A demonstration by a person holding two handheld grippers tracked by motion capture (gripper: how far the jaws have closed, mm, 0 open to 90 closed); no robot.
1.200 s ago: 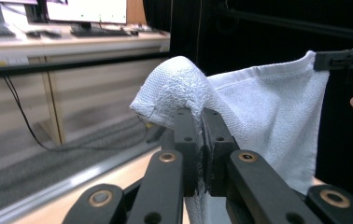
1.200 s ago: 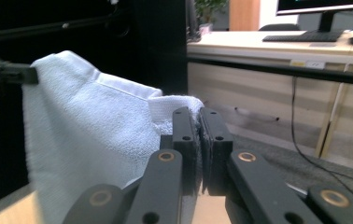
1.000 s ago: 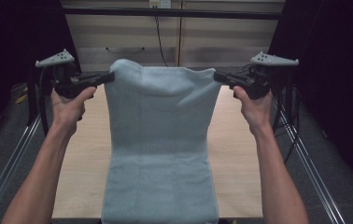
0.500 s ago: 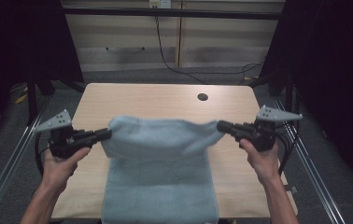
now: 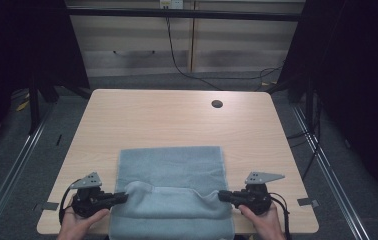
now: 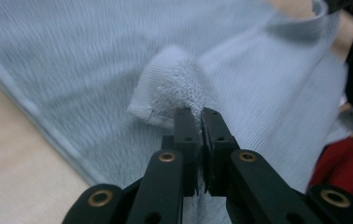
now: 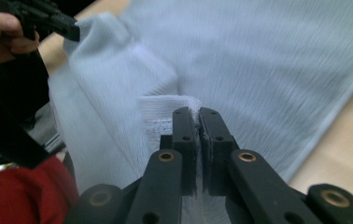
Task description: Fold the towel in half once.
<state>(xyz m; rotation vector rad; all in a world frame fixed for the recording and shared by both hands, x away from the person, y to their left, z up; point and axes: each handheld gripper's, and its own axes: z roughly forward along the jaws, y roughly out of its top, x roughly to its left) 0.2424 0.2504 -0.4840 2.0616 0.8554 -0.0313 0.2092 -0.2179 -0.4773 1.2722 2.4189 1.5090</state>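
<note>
1. Towel (image 5: 172,175), pale blue-grey, lies on the near half of a light wooden table (image 5: 177,117), its far edge flat on the wood and its near edge hanging just past the table's front.
2. Left gripper (image 5: 122,196), held low at the table's near left corner, has its jaws pressed together on one corner of the towel; the left gripper view shows a puff of terry (image 6: 167,88) bunched just ahead of the closed jaws.
3. Right gripper (image 5: 223,196), at the near right, is likewise clamped tight on the opposite corner, with a folded hem (image 7: 165,109) squeezed between its jaws in the right gripper view.
4. Between the two grippers a raised fold of cloth runs across the towel, sagging slightly in the middle.
5. A dark round hole (image 5: 217,104) sits in the tabletop near the far right corner, well apart from the towel.
6. Both hands (image 5: 79,225) rest at the table's front edge.
</note>
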